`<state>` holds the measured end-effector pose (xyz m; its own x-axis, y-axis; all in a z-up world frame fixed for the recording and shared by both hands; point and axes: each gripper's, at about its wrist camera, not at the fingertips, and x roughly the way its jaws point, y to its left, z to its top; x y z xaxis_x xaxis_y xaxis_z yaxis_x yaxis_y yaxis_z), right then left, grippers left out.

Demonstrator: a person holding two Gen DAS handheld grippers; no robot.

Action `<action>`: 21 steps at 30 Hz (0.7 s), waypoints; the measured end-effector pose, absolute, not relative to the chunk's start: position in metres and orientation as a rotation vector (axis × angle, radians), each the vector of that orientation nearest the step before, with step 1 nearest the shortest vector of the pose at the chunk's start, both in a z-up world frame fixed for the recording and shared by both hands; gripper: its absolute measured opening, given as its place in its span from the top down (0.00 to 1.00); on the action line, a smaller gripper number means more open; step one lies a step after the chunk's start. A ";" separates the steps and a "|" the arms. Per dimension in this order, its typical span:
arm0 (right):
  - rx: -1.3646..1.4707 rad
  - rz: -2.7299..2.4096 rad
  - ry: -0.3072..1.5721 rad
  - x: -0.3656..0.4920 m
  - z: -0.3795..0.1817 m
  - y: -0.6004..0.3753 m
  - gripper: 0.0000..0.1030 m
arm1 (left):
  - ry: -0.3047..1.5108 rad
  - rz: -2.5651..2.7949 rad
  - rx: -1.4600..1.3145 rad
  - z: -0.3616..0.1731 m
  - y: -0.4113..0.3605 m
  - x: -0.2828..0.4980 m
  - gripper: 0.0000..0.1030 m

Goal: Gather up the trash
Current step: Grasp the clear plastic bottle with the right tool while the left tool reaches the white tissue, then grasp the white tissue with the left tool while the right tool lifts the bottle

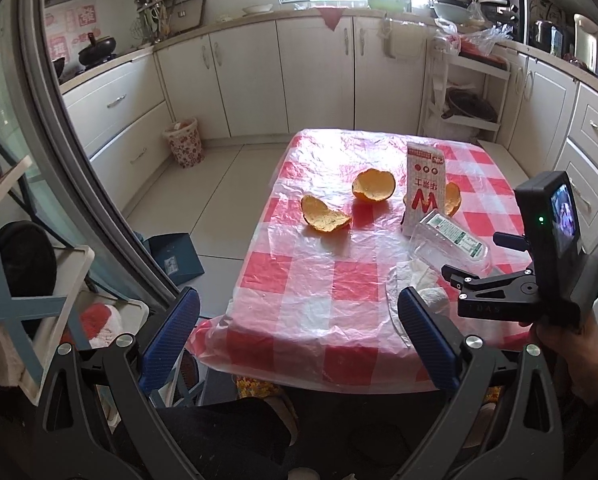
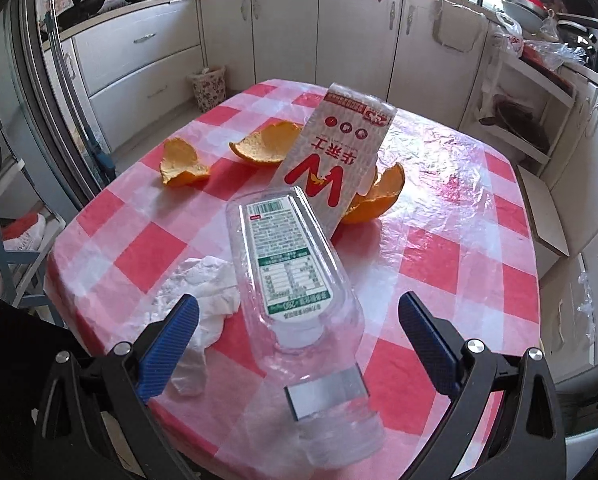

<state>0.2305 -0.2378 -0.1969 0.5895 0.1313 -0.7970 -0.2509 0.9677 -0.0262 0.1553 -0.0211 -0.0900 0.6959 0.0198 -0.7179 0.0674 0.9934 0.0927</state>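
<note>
On the red-and-white checked table (image 1: 307, 280) (image 2: 439, 256) lie three orange peels (image 1: 373, 186) (image 2: 185, 164), an upright white carton (image 1: 425, 188) (image 2: 339, 152) with a red W, a clear plastic bottle (image 1: 451, 242) (image 2: 295, 280) on its side, and crumpled white tissue (image 1: 419, 280) (image 2: 203, 292). My left gripper (image 1: 299, 332) is open and empty above the table's near edge. My right gripper (image 2: 299, 340) is open, its blue fingers on either side of the bottle, not touching it; its body shows in the left wrist view (image 1: 547, 264).
A patterned waste basket (image 1: 183, 142) (image 2: 209, 86) stands on the floor by the cabinets, beyond the table's far left corner. A glass door frame (image 1: 79, 140) runs along the left. A white shelf rack (image 1: 467, 92) stands behind the table.
</note>
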 end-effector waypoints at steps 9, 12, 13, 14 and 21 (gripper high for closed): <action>0.117 0.362 0.964 0.242 -0.197 -0.273 0.45 | 0.975 -0.175 0.117 -0.135 -0.062 0.208 0.08; 0.244 0.395 0.919 0.237 -0.179 -0.297 0.45 | 1.041 -0.224 0.109 -0.165 -0.091 0.219 0.08; 0.272 0.397 0.897 0.235 -0.172 -0.305 0.45 | 1.051 -0.231 0.107 -0.171 -0.098 0.221 0.08; 0.291 0.392 0.873 0.231 -0.165 -0.313 0.45 | 1.058 -0.234 0.113 -0.179 -0.108 0.225 0.08; 0.398 0.299 0.747 0.209 -0.130 -0.384 0.45 | 1.112 -0.184 0.122 -0.223 -0.139 0.252 0.47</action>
<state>0.2092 -0.3841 -0.1303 0.6976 0.3993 -0.5948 -0.1219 0.8843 0.4507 0.2520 -0.1392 -0.2229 0.4303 -0.0860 -0.8986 0.2078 0.9782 0.0058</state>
